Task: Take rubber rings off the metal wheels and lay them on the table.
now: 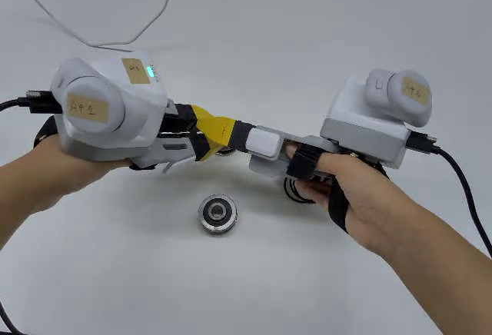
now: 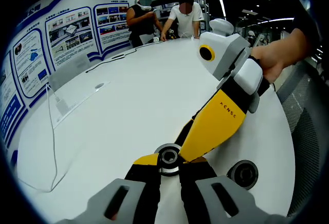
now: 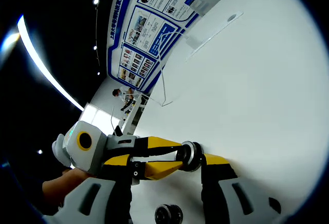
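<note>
— Where is the work sitting right now?

— The left gripper (image 2: 169,161) is carrying it. Its fingers are pinching in narrow on one metal wheel (image 2: 168,157), holding it clear of the desk (image 1: 254,43). A second wheel (image 1: 217,213) is lying flat on the desk just below the two grippers.

— And the right gripper (image 2: 191,149)?

— It is coming in from the opposite side. In the right gripper view its fingers are standing apart and gripping nothing. One yellow tip is pressing against the edge of the held wheel.

— Is the ring showing?

— A dark band is running round the wheel's rim, which I am taking for the rubber ring (image 2: 157,154). The second wheel is wearing the same dark band. Some thin dark loops (image 1: 292,193) are lying under the right hand. I cannot tell whether they are rings already off.

— How is it going to handle?

— The wheel is looking like solid metal, so it is likely heavy for its size, stiff and smooth. It may be trying to twist in a pinch. The ring is probably soft and stretchy, and gripping its groove tightly.

— So where should the hold be going?

— The left fingers should be clamping the metal faces and leaving the rim free. The right tip should be hooking the ring's edge and rolling it sideways, since a straight pull is likely to slip
</note>
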A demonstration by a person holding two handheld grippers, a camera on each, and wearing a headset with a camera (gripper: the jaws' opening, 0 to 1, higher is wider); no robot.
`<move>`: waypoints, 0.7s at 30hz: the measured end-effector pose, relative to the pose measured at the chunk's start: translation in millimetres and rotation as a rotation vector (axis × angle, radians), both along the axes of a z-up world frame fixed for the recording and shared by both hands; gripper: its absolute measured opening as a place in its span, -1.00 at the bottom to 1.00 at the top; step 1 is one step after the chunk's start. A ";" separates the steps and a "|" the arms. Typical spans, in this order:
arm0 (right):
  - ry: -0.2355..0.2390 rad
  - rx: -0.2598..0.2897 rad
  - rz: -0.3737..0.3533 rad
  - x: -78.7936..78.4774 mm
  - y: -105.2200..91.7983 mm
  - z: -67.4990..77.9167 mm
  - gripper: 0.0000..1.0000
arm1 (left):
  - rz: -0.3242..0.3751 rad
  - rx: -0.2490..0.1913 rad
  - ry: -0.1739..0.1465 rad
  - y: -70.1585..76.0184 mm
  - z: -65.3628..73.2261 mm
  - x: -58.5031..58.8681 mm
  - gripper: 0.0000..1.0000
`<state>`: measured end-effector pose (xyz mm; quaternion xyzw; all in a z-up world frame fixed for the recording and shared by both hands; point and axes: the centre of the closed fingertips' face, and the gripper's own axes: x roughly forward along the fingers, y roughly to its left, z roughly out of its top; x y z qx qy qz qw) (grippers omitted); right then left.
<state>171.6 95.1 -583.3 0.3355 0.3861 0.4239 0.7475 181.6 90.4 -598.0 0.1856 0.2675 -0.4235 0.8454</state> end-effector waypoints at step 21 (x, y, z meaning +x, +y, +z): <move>0.036 0.020 -0.028 4.7 -10.4 -6.1 -0.34 | -0.001 0.001 -0.001 0.3 0.0 -0.5 -0.73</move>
